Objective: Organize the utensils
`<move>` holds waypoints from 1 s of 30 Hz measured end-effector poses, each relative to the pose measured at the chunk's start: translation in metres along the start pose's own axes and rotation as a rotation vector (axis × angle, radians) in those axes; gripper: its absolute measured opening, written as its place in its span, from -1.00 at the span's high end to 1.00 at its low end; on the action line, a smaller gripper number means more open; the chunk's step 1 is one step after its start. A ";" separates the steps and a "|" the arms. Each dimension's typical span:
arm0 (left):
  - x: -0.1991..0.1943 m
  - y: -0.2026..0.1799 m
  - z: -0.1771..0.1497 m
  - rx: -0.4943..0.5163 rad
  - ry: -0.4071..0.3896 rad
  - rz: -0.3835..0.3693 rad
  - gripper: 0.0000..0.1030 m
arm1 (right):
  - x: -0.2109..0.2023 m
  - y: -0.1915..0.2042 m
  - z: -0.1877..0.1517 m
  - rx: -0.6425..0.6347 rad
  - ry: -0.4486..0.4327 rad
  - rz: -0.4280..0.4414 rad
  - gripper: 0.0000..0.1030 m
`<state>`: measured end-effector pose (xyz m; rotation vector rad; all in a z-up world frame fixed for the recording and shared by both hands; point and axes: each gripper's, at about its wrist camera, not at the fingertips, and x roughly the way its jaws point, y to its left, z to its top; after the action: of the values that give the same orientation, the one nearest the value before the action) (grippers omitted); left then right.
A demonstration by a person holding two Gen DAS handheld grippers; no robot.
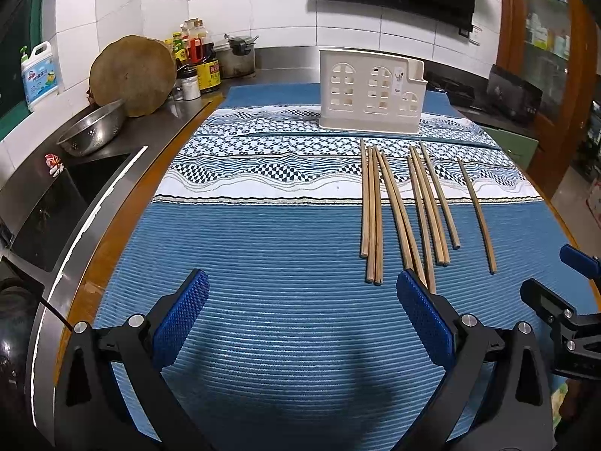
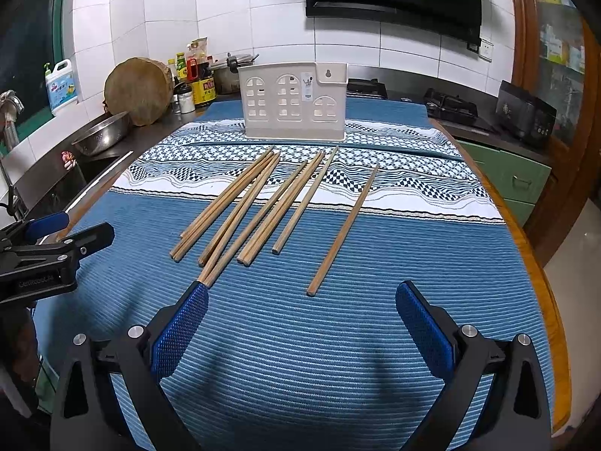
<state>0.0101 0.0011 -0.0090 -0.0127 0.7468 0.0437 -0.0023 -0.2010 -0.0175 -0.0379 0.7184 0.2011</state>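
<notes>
Several wooden chopsticks (image 1: 409, 210) lie side by side on a blue patterned cloth (image 1: 263, 248), ahead and to the right of my left gripper (image 1: 302, 300), which is open and empty. They also show in the right wrist view (image 2: 263, 206), ahead and to the left of my right gripper (image 2: 302, 314), also open and empty. One chopstick (image 2: 343, 231) lies apart, just ahead of the right gripper. A cream utensil holder (image 1: 370, 88) with window cut-outs stands upright at the far end of the cloth; it also shows in the right wrist view (image 2: 295, 101).
A sink (image 1: 75, 191) with a steel colander (image 1: 92, 127) lies left. A round wooden board (image 1: 131, 75), bottles (image 1: 197, 60) and a pot (image 1: 236, 56) stand at the back left. A gas stove (image 2: 450, 107) is at the back right. The table's wooden edge (image 2: 541, 263) runs along the right.
</notes>
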 end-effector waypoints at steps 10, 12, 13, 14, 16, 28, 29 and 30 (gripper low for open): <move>0.003 -0.003 0.002 0.005 0.004 0.002 -0.91 | 0.001 0.000 0.001 0.000 0.003 0.003 -0.88; 0.003 -0.003 0.002 0.005 0.003 0.002 -0.91 | 0.002 0.001 0.001 -0.001 0.003 0.002 -0.88; 0.003 -0.003 0.002 0.005 0.003 0.003 -0.91 | 0.002 0.001 0.001 0.000 0.004 0.002 -0.88; 0.003 -0.003 0.002 0.006 0.003 0.003 -0.91 | 0.002 0.001 0.002 0.001 0.005 0.003 -0.88; 0.003 -0.003 0.002 0.007 0.002 0.005 -0.91 | 0.003 0.001 0.002 0.001 0.005 0.002 -0.88; 0.006 -0.004 0.005 0.010 0.005 0.008 -0.91 | 0.003 0.001 0.002 0.000 0.006 0.002 -0.88; 0.006 -0.004 0.005 0.011 0.003 0.009 -0.91 | 0.003 0.001 0.003 0.000 0.006 0.002 -0.88; 0.006 -0.004 0.005 0.011 0.003 0.010 -0.91 | 0.003 0.001 0.003 0.000 0.007 0.002 -0.88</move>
<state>0.0181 -0.0027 -0.0092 0.0017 0.7505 0.0489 0.0017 -0.1993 -0.0177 -0.0380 0.7251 0.2033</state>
